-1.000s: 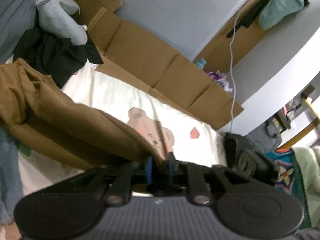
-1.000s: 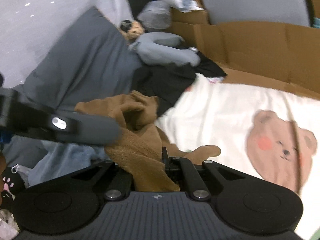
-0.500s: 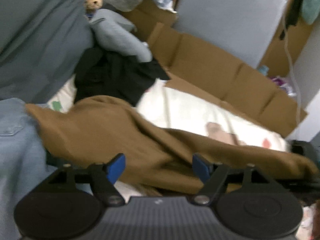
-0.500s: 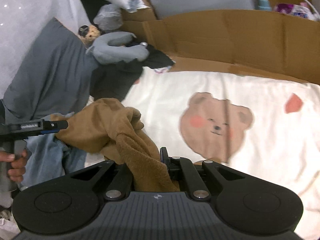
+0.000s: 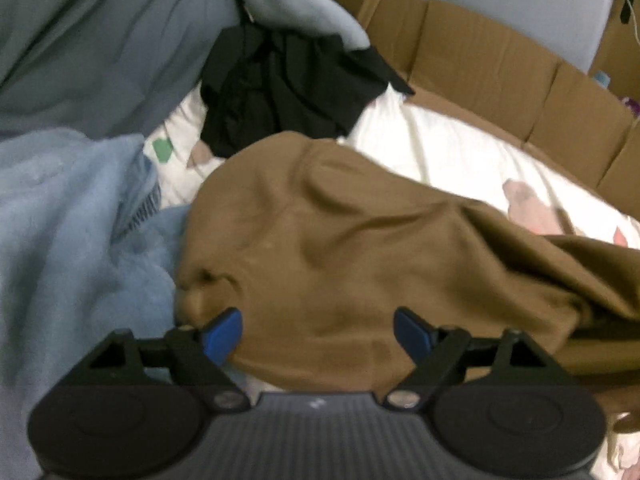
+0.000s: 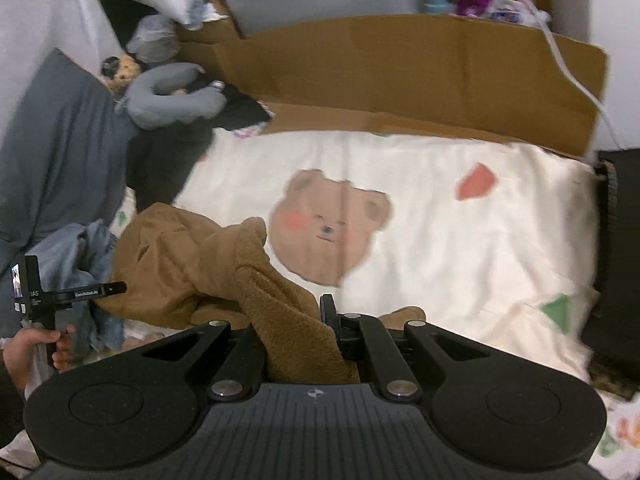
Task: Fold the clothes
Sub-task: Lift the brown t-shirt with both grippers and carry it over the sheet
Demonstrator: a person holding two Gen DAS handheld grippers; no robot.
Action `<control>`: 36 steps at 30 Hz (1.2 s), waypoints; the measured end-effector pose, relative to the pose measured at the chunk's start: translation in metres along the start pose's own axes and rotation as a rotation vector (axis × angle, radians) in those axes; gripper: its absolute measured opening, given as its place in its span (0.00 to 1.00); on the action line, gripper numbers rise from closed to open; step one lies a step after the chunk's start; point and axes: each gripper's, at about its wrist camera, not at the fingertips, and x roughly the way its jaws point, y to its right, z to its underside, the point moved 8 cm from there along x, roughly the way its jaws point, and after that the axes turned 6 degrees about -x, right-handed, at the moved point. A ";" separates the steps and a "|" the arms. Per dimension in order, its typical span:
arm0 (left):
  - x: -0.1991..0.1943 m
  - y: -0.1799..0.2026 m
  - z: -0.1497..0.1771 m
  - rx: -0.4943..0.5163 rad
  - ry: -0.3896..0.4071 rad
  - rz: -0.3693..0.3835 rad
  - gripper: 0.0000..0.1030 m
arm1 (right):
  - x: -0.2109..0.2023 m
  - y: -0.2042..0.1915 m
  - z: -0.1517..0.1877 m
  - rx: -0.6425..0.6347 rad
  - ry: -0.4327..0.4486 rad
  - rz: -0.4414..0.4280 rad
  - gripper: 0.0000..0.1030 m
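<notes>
A brown fleece garment (image 5: 340,240) lies rumpled on the cream bear-print sheet (image 6: 460,240). My left gripper (image 5: 318,334) hovers over its near edge. Its jaws are opening, and the blue pads (image 5: 222,336) stand wide apart with brown cloth below and between them, not pressed. In the right wrist view the brown garment (image 6: 180,260) trails left from my right gripper (image 6: 326,316), which is shut on a thick fold of it. At the far left of that view a hand (image 6: 32,344) holds the left gripper (image 6: 80,292) beside the garment.
A black garment (image 5: 288,80) and a grey plush (image 6: 172,100) lie at the head of the bed by a grey pillow (image 5: 100,40). Light blue fleece (image 5: 60,220) is heaped to the left. Cardboard (image 6: 400,72) lines the far side, and a black object (image 6: 620,240) stands at the right.
The left gripper let go of the brown garment, opened wide and tipped down over it. The right gripper, still shut on the cloth, carried its end rightward across the sheet.
</notes>
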 end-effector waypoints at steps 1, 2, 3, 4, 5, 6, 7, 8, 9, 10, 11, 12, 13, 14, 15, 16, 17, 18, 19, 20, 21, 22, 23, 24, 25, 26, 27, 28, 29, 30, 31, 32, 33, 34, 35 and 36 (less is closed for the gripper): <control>0.002 0.000 0.003 -0.003 -0.011 0.000 0.84 | -0.006 0.005 0.001 0.000 -0.008 0.012 0.01; 0.004 0.002 0.008 -0.009 -0.024 0.009 0.86 | -0.013 0.011 0.003 0.005 -0.015 0.025 0.01; 0.008 0.005 0.012 -0.012 -0.041 0.024 0.87 | -0.020 0.018 0.005 0.010 -0.020 0.037 0.01; 0.011 0.009 0.018 -0.006 -0.055 0.033 0.87 | -0.028 0.024 0.007 0.015 -0.023 0.051 0.01; 0.015 0.013 0.023 0.001 -0.069 0.042 0.87 | -0.035 0.030 0.008 0.020 -0.027 0.065 0.01; 0.019 0.016 0.028 0.013 -0.077 0.040 0.87 | -0.042 0.036 0.009 0.025 -0.032 0.078 0.01; 0.022 0.019 0.032 0.025 -0.083 0.037 0.87 | -0.048 0.042 0.011 0.029 -0.037 0.090 0.01; 0.026 0.022 0.037 0.037 -0.089 0.033 0.87 | -0.054 0.047 0.014 0.034 -0.043 0.101 0.01; 0.029 0.024 0.041 0.037 -0.096 0.037 0.87 | -0.060 0.053 0.016 0.038 -0.050 0.113 0.01; 0.032 0.026 0.046 0.025 -0.109 0.052 0.87 | -0.066 0.058 0.018 0.042 -0.056 0.124 0.01; 0.034 0.030 0.052 0.012 -0.129 0.079 0.87 | -0.071 0.062 0.020 0.044 -0.061 0.134 0.01; 0.036 0.034 0.057 0.000 -0.149 0.109 0.87 | -0.075 0.066 0.021 0.042 -0.066 0.144 0.01; 0.038 0.038 0.062 -0.013 -0.169 0.138 0.87 | -0.079 0.069 0.023 0.041 -0.070 0.153 0.01; 0.038 0.043 0.066 -0.013 -0.181 0.162 0.87 | -0.083 0.073 0.024 0.041 -0.073 0.161 0.01; 0.037 0.049 0.071 -0.003 -0.193 0.183 0.87 | -0.088 0.078 0.025 0.043 -0.075 0.169 0.01; 0.037 0.054 0.076 0.014 -0.205 0.192 0.87 | -0.092 0.082 0.026 0.045 -0.076 0.177 0.01; 0.037 0.058 0.080 0.031 -0.217 0.199 0.87 | -0.096 0.087 0.027 0.047 -0.078 0.185 0.01; 0.038 0.062 0.085 0.048 -0.228 0.197 0.87 | -0.099 0.091 0.027 0.048 -0.081 0.195 0.01; 0.038 0.065 0.088 0.055 -0.231 0.214 0.86 | -0.103 0.095 0.028 0.047 -0.085 0.204 0.01; 0.037 0.068 0.092 0.061 -0.233 0.236 0.78 | -0.107 0.099 0.030 0.045 -0.089 0.214 0.01; 0.036 0.071 0.095 0.067 -0.235 0.257 0.74 | -0.110 0.103 0.031 0.042 -0.093 0.224 0.01; 0.035 0.076 0.099 0.078 -0.246 0.274 0.56 | -0.114 0.106 0.032 0.037 -0.097 0.231 0.01; 0.035 0.081 0.103 0.089 -0.269 0.289 0.28 | -0.117 0.108 0.033 0.031 -0.101 0.238 0.01; 0.034 0.087 0.106 0.100 -0.288 0.316 0.14 | -0.121 0.111 0.034 0.028 -0.104 0.244 0.01; 0.031 0.094 0.109 0.112 -0.306 0.346 0.06 | -0.126 0.114 0.034 0.026 -0.106 0.253 0.01; 0.025 0.101 0.108 0.121 -0.311 0.382 0.06 | -0.131 0.117 0.034 0.022 -0.107 0.264 0.01; 0.017 0.108 0.107 0.128 -0.313 0.419 0.06 | -0.138 0.121 0.034 0.020 -0.106 0.277 0.01; 0.009 0.114 0.106 0.136 -0.315 0.457 0.06 | -0.146 0.126 0.034 0.021 -0.103 0.296 0.01; 0.001 0.121 0.105 0.144 -0.317 0.494 0.05 | -0.154 0.132 0.034 0.026 -0.099 0.320 0.01; -0.006 0.128 0.103 0.151 -0.319 0.532 0.05 | -0.164 0.138 0.033 0.028 -0.096 0.343 0.01; -0.016 0.135 0.101 0.158 -0.325 0.571 0.05 | -0.174 0.144 0.033 0.030 -0.094 0.364 0.01; -0.026 0.142 0.099 0.164 -0.332 0.611 0.05 | -0.184 0.150 0.034 0.031 -0.092 0.385 0.01; -0.037 0.151 0.097 0.173 -0.337 0.655 0.05 | -0.194 0.156 0.034 0.032 -0.091 0.407 0.01; -0.047 0.158 0.094 0.181 -0.342 0.697 0.05 | -0.205 0.162 0.035 0.033 -0.090 0.430 0.01; -0.057 0.164 0.091 0.191 -0.346 0.734 0.05 | -0.216 0.167 0.036 0.032 -0.089 0.454 0.01; -0.071 0.173 0.094 0.196 -0.350 0.774 0.05 | -0.228 0.172 0.037 0.031 -0.087 0.479 0.01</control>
